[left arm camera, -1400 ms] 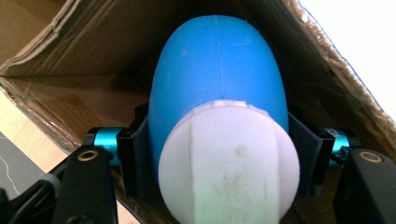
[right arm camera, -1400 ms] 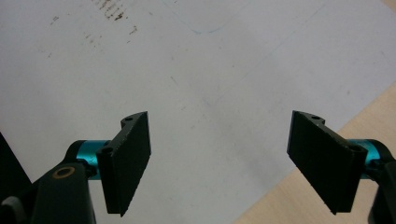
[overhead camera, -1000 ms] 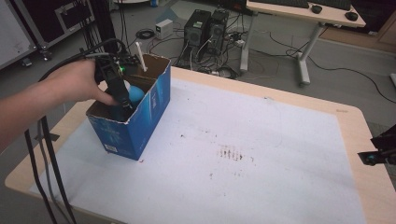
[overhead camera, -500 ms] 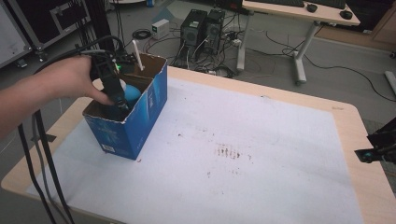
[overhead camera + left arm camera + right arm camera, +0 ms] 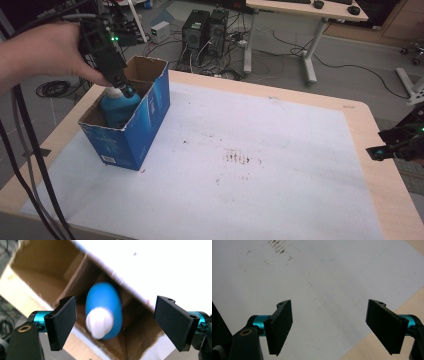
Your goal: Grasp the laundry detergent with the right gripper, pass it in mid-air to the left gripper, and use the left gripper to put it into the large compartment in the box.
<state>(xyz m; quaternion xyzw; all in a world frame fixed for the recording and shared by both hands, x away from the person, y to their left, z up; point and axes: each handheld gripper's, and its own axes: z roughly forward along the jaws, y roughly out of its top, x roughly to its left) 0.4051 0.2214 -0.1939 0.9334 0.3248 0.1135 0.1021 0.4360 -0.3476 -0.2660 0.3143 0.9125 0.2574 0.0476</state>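
From the near edge of the bench [image 5: 345,107], the closest thing at work is the right gripper [image 5: 397,145], parked at about 3 o'clock over the bare wooden margin beside the white sheet [image 5: 260,150]. In the right gripper view its jaws stand wide apart with nothing between them, only stained sheet below. It poses little risk where it is; a careless sweep inward would merely scuff the sheet.

Farther in, at about 10 o'clock, the blue cardboard box [image 5: 125,122] sits open-topped on the sheet. Inside it the blue bottle [image 5: 103,311] with its white cap [image 5: 99,322] stands roughly upright, leaning toward one wall.

Directly above it hangs the left gripper [image 5: 117,82], held by the person's left hand [image 5: 47,52]. Its jaws have just been opening and are now spread wide; in the left gripper view the bottle lies between them, but neither pad touches it.

The likely trouble lies here. If the gripper moves off sideways rather than straight up, a pad could catch the cap and tip the bottle against the cardboard, or snag the torn rim and drag the light box across the sheet. The trailing cable [image 5: 30,165] at 8 o'clock could also hook the box corner.
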